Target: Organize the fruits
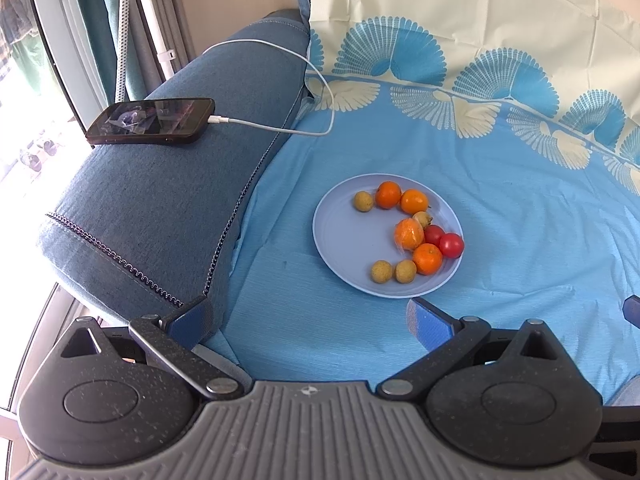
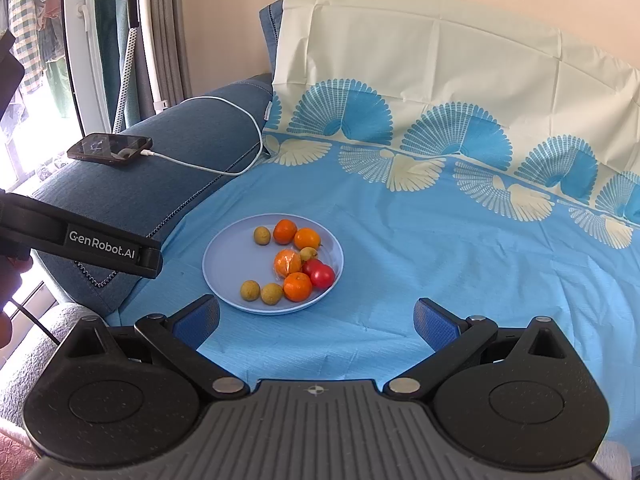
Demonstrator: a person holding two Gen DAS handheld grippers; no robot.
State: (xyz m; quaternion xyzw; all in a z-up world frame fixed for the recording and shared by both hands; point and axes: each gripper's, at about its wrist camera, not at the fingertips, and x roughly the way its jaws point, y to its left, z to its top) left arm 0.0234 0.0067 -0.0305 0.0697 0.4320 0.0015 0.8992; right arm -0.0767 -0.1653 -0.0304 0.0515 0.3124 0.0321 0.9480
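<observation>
The right gripper (image 2: 316,320) hung wide open over a blue sheet (image 2: 440,272), empty. Just ahead sat a plate (image 2: 224,264) holding oranges (image 2: 297,286), tomatoes (image 2: 322,276) and small tan fruits (image 2: 250,290). A phone (image 2: 110,148) lay on the sofa arm (image 2: 180,168), cable (image 2: 224,168) plugged in.

Bright daylight enters from the window (image 1: 24,92) at far left, which is overexposed. Shadows are soft. Focus is sharp at centre; fisheye bending and dark vignetting mark the edges.
</observation>
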